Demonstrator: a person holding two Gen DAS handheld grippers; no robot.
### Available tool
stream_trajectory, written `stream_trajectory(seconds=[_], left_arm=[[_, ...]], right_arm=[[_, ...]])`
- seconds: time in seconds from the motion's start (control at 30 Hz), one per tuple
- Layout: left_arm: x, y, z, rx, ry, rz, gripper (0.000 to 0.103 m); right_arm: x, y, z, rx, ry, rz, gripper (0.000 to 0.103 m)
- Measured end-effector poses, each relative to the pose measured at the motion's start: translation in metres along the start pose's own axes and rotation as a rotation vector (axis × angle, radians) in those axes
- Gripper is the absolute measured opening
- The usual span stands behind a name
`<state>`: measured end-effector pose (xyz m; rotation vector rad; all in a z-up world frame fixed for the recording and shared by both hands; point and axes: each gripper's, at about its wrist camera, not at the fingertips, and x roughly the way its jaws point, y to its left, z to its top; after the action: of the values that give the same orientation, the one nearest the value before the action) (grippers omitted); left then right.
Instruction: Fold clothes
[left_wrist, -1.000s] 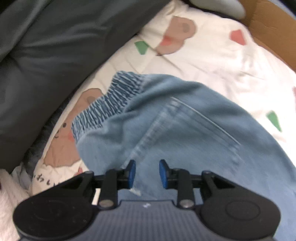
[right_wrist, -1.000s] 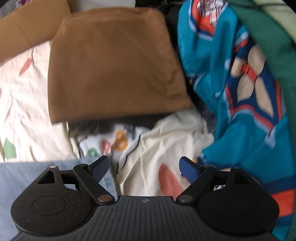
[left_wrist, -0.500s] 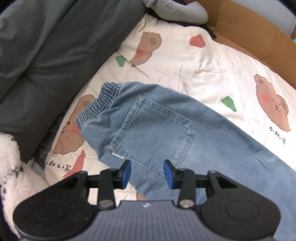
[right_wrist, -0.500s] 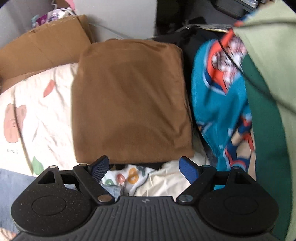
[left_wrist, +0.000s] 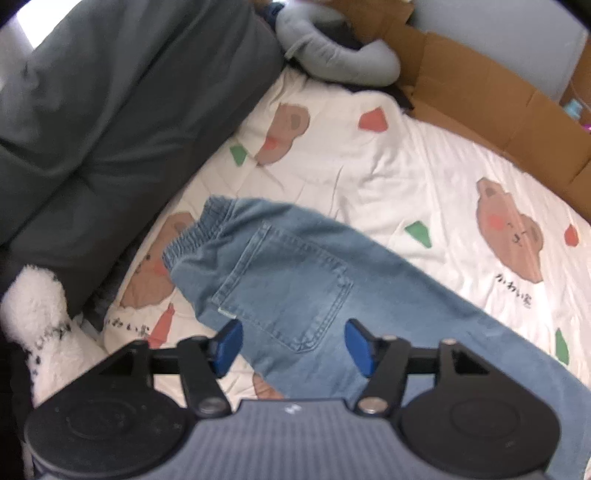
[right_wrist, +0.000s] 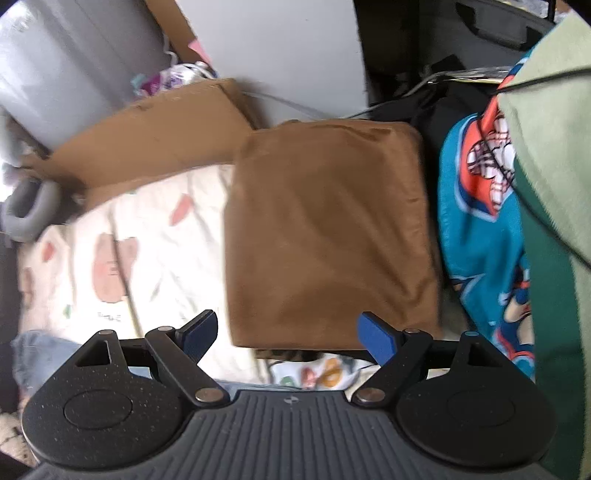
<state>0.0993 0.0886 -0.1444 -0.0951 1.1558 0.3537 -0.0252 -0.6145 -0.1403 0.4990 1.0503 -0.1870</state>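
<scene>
Both grippers have lifted away from the bed since a second ago, and more of the bedding and clothes shows below them.

Nearest, the left gripper (left_wrist: 293, 345) tilts steeply down above the jeans (left_wrist: 332, 295); its jaws have just been opening and now stand apart with nothing pinched between them. The jeans lie flat on the bear-print sheet (left_wrist: 406, 177), back pocket up, waistband toward the left beside a dark grey quilt (left_wrist: 110, 110), leg running off to the near right. Farther off lie a grey neck pillow (left_wrist: 332, 55) and cardboard (left_wrist: 480, 99). The right gripper (right_wrist: 288, 336) also tilts down, jaws spread wide and empty, over a folded brown garment (right_wrist: 328, 229) lying on the sheet, with a bright blue printed garment (right_wrist: 480, 229) to its right and cardboard at the far left.
</scene>
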Motion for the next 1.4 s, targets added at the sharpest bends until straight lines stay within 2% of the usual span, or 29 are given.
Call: stream_trajectory(seconds=[0.03,0.13,0.23,0.5,0.67,0.8,1.13,1.27,1.4], left_arm=[[-0.006,-0.002,0.0,-0.005,-0.01,-0.004,0.072],[-0.019,-0.009,-0.002,-0.012,-0.017,0.002,0.074],[-0.03,-0.015,-0.008,-0.015,-0.03,0.02,0.08],[-0.03,-0.021,-0.028,-0.041,-0.018,0.005,0.08],[-0.018,-0.025,-0.038,-0.052,0.01,0.015,0.08],[-0.009,-0.03,-0.042,-0.051,0.031,0.024,0.08],[0.025,-0.063,-0.053,0.01,0.073,0.007,0.081],[0.041,-0.077,-0.06,0.041,0.102,-0.002,0.081],[0.055,-0.09,-0.066,0.069,0.121,-0.016,0.081]], right_arm=[[-0.001,0.0,-0.003,-0.006,-0.008,0.016,0.087],[-0.005,0.003,-0.021,-0.031,-0.018,0.058,0.087],[-0.005,0.002,-0.039,-0.041,-0.018,0.101,0.087],[-0.006,0.007,-0.084,-0.074,-0.037,0.108,0.088],[0.001,0.002,-0.109,-0.054,-0.045,0.117,0.088],[0.015,-0.002,-0.126,-0.062,-0.035,0.098,0.093],[0.06,-0.021,-0.176,0.012,-0.006,0.104,0.093],[0.075,-0.028,-0.191,0.041,0.016,0.095,0.097],[0.089,-0.036,-0.201,0.058,0.025,0.146,0.097]])
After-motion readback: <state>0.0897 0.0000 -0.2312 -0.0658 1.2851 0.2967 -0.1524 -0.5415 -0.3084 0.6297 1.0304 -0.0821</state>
